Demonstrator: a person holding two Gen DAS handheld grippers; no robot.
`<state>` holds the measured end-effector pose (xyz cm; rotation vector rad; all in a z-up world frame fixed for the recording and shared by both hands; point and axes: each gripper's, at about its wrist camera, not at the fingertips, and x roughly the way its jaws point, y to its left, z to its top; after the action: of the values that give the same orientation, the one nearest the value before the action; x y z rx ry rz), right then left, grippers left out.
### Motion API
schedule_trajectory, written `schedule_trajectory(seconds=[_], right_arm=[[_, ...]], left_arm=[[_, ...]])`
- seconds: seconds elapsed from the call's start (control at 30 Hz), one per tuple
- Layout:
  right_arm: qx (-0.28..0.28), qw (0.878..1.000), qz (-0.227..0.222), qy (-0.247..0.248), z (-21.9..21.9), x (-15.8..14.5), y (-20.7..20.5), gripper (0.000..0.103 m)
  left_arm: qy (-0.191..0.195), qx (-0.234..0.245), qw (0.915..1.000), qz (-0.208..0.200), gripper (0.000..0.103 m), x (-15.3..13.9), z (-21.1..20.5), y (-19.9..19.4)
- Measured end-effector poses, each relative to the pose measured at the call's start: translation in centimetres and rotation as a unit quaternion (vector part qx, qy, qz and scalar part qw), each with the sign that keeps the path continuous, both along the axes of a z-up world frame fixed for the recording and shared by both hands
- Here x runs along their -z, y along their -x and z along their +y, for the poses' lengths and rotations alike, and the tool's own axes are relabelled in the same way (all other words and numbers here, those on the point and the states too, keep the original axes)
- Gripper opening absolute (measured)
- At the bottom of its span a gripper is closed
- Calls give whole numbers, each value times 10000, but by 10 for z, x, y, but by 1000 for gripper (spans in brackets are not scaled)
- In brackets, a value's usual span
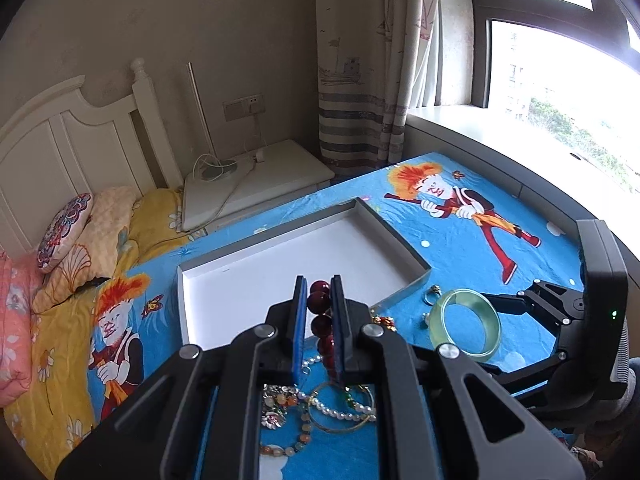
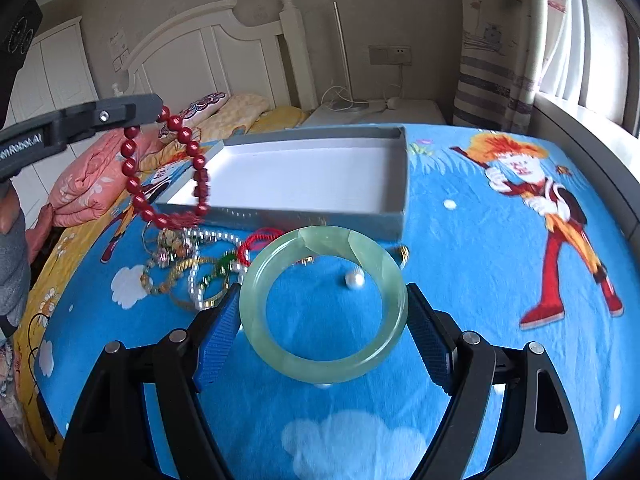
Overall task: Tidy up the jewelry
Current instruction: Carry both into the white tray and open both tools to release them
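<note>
**Both grippers loaded; open box lay ahead of each.**

The left gripper (image 1: 319,286) was clamped on the red bead bracelet (image 2: 168,168), its jaws nearly together around one stretch of beads while the rest of the loop hung free below the fingertips, clear of the blue cartoon bedsheet (image 2: 460,280). The white box (image 2: 402,184) lay directly beyond those fingertips, long axis running left to right across the right wrist view; the hanging loop sat over its near-left corner. The remaining jewelry pile (image 2: 192,264) rested on the sheet just in front of the box. The right gripper (image 2: 324,312) held the green jade bangle (image 2: 320,368) flat across its width, both pads bearing on the outer rim. A loose pearl (image 2: 355,280) showed through the ring. By judgement, the left load was nearer the box.
</note>
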<state>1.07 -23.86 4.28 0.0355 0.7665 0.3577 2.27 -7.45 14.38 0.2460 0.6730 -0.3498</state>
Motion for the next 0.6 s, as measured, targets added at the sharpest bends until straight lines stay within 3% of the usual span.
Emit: schedule_trajectory(seconds=[0.3, 0.47, 0.6], right_arm=[[31, 9994, 128, 305, 28, -17, -77, 79], [-2, 9964, 411, 735, 42, 0, -121, 79], [-35, 9918, 583, 1136, 53, 16, -136, 79]], left_arm=[[-184, -318, 9987, 364, 11, 15, 20, -71], [-379, -422, 9974, 450, 11, 25, 26, -95], [-315, -546, 9965, 541, 11, 38, 36, -111]])
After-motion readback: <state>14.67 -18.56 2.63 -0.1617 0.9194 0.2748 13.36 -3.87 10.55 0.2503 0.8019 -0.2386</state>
